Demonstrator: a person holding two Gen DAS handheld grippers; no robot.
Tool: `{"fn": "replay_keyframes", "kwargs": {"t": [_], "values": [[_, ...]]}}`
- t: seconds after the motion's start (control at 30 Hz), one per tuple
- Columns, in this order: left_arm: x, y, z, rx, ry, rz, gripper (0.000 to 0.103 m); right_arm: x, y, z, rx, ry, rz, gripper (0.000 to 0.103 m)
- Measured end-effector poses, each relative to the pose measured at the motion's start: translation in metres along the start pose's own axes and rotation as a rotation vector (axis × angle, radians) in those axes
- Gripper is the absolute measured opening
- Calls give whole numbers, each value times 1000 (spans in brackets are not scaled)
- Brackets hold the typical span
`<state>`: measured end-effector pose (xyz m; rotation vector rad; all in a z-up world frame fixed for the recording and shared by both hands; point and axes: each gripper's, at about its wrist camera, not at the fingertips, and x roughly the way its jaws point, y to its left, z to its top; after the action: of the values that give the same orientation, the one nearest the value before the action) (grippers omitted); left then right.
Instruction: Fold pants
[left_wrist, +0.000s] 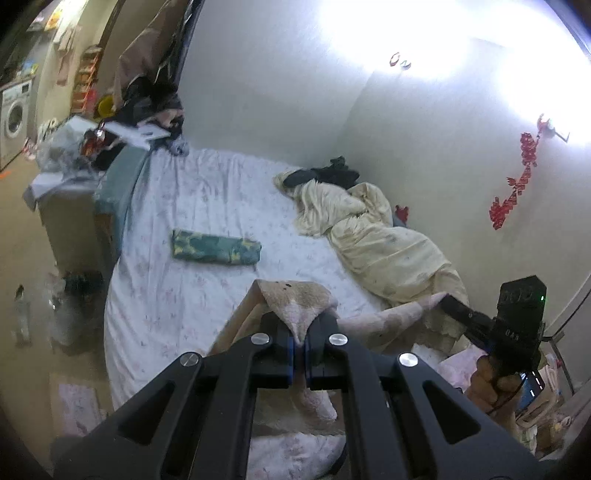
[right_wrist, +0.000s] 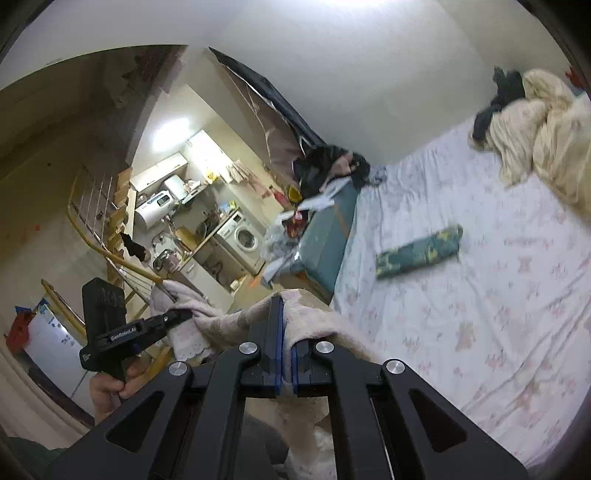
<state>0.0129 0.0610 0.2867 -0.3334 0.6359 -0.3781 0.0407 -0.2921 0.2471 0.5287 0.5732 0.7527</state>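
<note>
Above the near edge of the bed (left_wrist: 177, 206), I am holding the pants (left_wrist: 295, 302) aloft, left gripper (left_wrist: 300, 334) and right gripper (right_wrist: 285, 347) each pinching fabric (waistband, I judge); next, lay them flat.

Blown-out ceiling glare, dim fisheye-warped edges

Folded cloth (left_wrist: 216, 247) mid-bed (left_wrist: 177, 295), crumpled quilt (left_wrist: 380, 240) against wall (left_wrist: 280, 92) beyond.

Home bedroom: bed (left_wrist: 192, 206), washing machine (right_wrist: 245, 236) beyond.
</note>
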Motion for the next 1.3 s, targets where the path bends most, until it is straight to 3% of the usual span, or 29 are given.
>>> {"fn": "replay_keyframes", "kwargs": {"t": [0.13, 0.37, 0.5, 0.6, 0.7, 0.83, 0.9, 0.97, 1.17, 1.23, 1.3], "values": [[22, 2, 17, 18, -4, 50, 2, 14, 2, 27, -14, 0, -29, 3], [98, 23, 58, -4, -14, 170, 2, 85, -23, 91, -41, 14, -124, 3], [110, 19, 85, 10, -71, 180, 2, 106, -20, 128, -100, -34, -154, 3], [106, 11, 90, 36, -117, 144, 2, 105, -13, 139, -135, -70, -142, 3], [113, 14, 69, 52, -67, 136, 2, 101, -12, 132, -161, -62, -155, 3], [131, 44, 13, -34, 80, 107, 2, 101, -38, 88, -121, 31, -195, 3], [139, 62, -29, -77, 156, 104, 2, 101, -59, 53, -80, 96, -217, 3], [158, 87, -93, -125, 285, 125, 2, 99, -84, 11, -27, 163, -234, 3], [232, 150, -259, -247, 652, 247, 2, 124, -196, -164, 252, 484, -337, 3], [241, 159, -280, -252, 689, 274, 2, 132, -218, -204, 310, 549, -360, 3], [242, 157, -281, -231, 680, 291, 2, 136, -227, -223, 331, 558, -373, 3]]}}
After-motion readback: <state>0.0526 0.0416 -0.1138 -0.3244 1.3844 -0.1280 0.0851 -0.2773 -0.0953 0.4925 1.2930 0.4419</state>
